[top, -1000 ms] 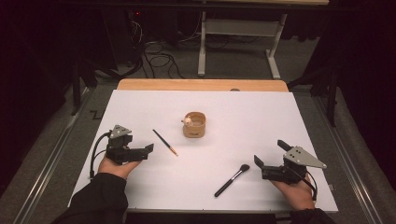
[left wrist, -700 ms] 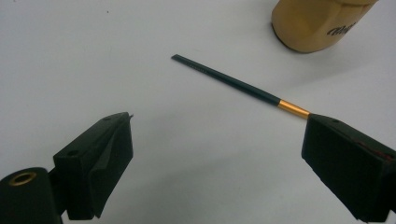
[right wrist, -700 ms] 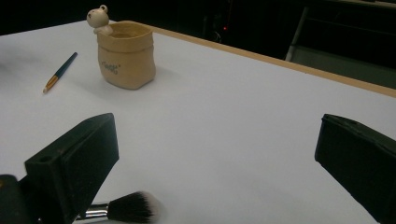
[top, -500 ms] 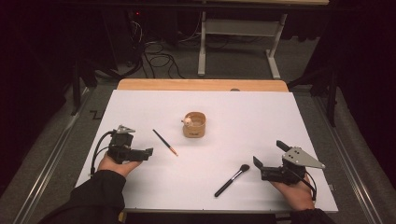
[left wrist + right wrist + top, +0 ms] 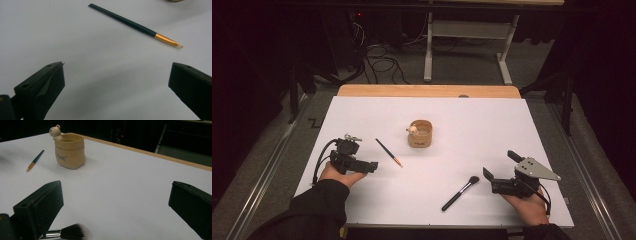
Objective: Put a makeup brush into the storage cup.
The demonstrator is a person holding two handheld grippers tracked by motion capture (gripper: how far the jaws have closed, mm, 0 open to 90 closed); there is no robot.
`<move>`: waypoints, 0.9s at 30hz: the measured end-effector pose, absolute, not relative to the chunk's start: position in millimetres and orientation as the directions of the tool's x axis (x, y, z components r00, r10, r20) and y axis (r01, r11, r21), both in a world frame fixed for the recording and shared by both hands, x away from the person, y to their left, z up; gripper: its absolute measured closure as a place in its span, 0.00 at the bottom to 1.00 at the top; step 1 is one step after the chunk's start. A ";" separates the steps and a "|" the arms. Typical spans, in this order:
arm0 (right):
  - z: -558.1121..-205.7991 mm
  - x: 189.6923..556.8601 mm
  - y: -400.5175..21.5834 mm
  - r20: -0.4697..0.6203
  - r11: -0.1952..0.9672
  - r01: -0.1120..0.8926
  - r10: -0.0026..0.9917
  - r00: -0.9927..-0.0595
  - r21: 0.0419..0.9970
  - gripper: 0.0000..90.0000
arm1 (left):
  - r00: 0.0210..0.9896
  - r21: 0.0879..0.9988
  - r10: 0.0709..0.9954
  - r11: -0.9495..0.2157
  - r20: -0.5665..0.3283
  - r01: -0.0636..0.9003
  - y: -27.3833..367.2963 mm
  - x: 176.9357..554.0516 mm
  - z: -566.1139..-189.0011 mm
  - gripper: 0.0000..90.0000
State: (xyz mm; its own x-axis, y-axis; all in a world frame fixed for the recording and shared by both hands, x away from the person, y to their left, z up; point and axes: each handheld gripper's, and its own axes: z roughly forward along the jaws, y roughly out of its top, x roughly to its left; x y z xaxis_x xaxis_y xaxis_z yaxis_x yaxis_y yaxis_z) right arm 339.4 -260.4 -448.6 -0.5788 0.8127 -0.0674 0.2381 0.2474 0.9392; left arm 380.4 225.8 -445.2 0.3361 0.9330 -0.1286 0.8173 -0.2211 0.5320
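1. My left tongs (image 5: 371, 165) rest low over the white table (image 5: 362, 115), held in my left hand (image 5: 338, 173). Jaws spread wide apart, nothing between them. In the left gripper view both black jaws rise at the bottom corners with bare table between.

2. My right tongs (image 5: 498, 165) sit in my right hand (image 5: 527, 205) near my edge of the table, grey plate on top. Jaws also wide apart and empty; the right gripper view shows open table between them.

3. Nearest my right tongs: a makeup brush (image 5: 460, 193) with a black handle and dark, pale-tipped bristles. It lies flat just beside the left jaw, bristle end toward the tongs, handle running away toward my side. In the right gripper view the bristle head (image 5: 73, 232) shows right by the left jaw's base; I cannot tell whether they touch.

4. Nearest my left tongs: a thin pencil-like brush (image 5: 388, 152), dark green shaft, gold ferrule, pale tip. It lies flat just ahead of the jaws, apart from them. In the left gripper view it (image 5: 130, 23) runs slantwise beyond the jaws, tip toward the right jaw's side.

5. Farther out, ahead of both tongs and between them: a small tan sack-shaped pot (image 5: 420, 133), upright, with a little bear figure on its rim. From the right tongs it (image 5: 70, 150) stands ahead to the left, the thin brush (image 5: 35, 160) beyond it.

6. Past the table: floor, cables and a white frame in the dark.
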 end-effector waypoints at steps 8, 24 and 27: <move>-449.4 339.3 -259.1 -0.064 0.249 0.243 0.810 -0.584 0.938 0.00 | 0.323 0.502 0.938 -0.220 -0.126 0.836 222.9 381.9 -441.3 0.00; -449.2 338.5 -258.8 -0.061 0.247 0.243 0.809 -0.584 0.938 0.00 | 0.348 0.379 0.928 -0.277 -0.134 0.883 195.8 395.1 -433.4 0.00; -449.2 338.4 -258.8 -0.061 0.247 0.243 0.809 -0.585 0.938 0.00 | 0.344 0.358 0.928 -0.275 -0.144 0.892 192.7 399.0 -433.7 0.00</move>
State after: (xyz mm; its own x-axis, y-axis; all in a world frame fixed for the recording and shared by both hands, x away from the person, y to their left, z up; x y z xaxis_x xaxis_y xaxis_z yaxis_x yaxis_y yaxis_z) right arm 338.4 -258.8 -449.2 -0.5847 0.8090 -0.0610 0.2432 0.2465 0.9381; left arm 399.0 192.7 -433.7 0.3436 0.9281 -0.1436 0.8924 -0.2750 0.3578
